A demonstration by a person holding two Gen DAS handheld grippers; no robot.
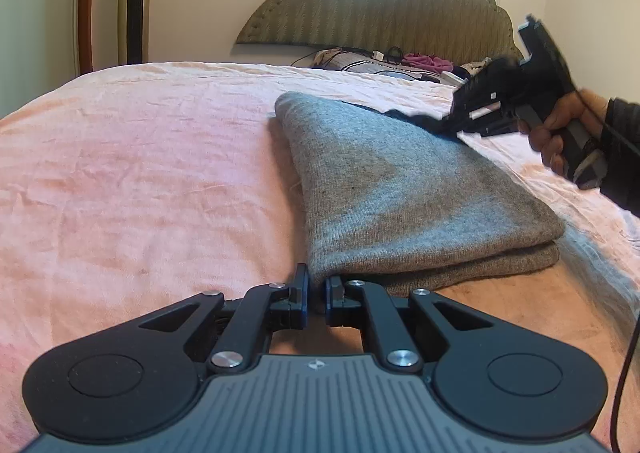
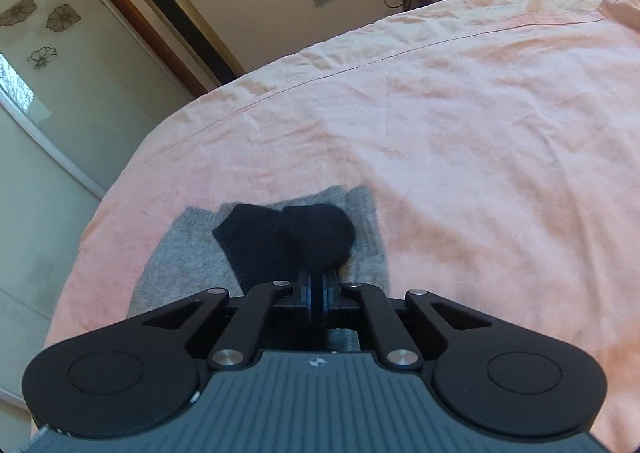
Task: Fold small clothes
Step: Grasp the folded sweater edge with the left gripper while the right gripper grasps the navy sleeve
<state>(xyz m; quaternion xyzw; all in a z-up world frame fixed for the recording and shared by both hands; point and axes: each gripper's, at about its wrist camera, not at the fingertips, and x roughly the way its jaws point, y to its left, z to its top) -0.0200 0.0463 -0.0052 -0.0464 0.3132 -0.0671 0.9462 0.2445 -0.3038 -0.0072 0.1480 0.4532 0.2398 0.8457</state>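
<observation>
Folding a grey knit garment (image 1: 400,189) lying on the pink bed cover (image 1: 140,173).
Its long axis is running away from the left gripper (image 1: 318,295), whose jaws are pinching the near corner; the right gripper (image 2: 318,285), at the far end, is clamping a black cloth (image 2: 288,237) over the grey knit.

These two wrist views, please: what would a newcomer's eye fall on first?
A folded grey sweater lies on the pink bedspread, and the left gripper pinches its near corner. The right gripper is shut on a black sock, held above the sweater's far end.
</observation>
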